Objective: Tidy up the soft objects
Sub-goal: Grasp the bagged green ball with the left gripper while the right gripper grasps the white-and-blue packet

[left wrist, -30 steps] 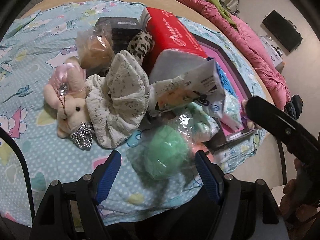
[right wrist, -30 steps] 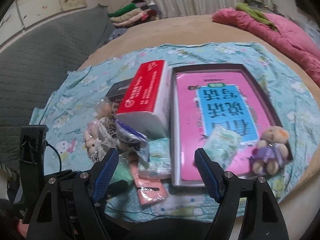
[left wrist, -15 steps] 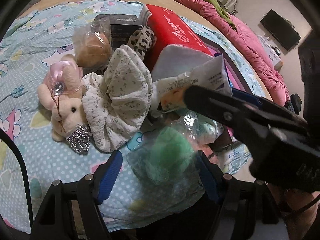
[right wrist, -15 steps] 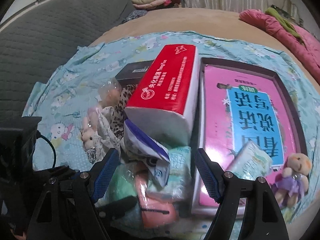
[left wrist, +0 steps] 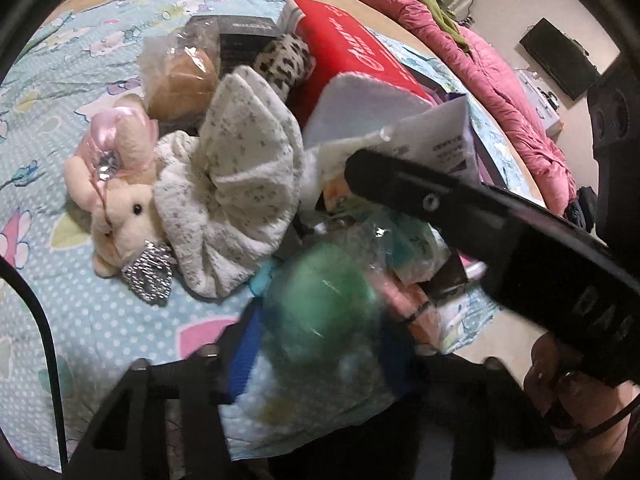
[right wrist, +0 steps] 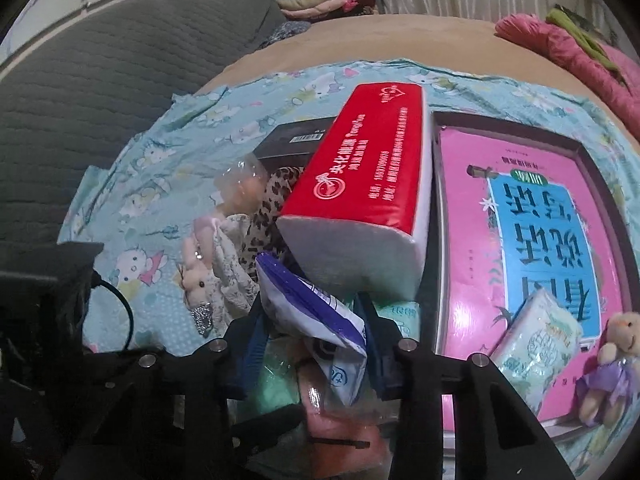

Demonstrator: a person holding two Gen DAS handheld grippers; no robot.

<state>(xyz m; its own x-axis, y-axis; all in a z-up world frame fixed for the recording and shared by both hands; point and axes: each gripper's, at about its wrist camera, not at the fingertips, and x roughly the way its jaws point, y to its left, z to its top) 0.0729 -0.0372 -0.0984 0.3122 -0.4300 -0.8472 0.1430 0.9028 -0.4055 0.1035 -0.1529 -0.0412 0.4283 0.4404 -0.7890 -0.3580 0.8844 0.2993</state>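
A pile of soft things lies on a blue patterned cloth (left wrist: 48, 92). My left gripper (left wrist: 316, 328) is shut on a green ball in clear plastic wrap (left wrist: 324, 292). My right gripper (right wrist: 316, 344) is shut on a white and purple packet (right wrist: 316, 312), below the end of a red tissue pack (right wrist: 368, 184). Beside them lie a cream plush with a pink bow (left wrist: 116, 192), a white floral scrunchie (left wrist: 236, 196), a leopard scrunchie (left wrist: 284, 60) and a wrapped brown bun (left wrist: 188, 76). The right gripper's body (left wrist: 500, 232) crosses the left wrist view.
A pink book in a dark tray (right wrist: 532, 216) lies at the right, with a tissue packet (right wrist: 536, 344) and a small plush bear (right wrist: 612, 364) on it. A black box (right wrist: 296, 140) sits behind the pile. A pink quilt (left wrist: 480, 64) lies far right. The bed edge is near.
Both grippers have moved in and closed. The left closed on the green wrapped ball, the right on the white and purple packet.
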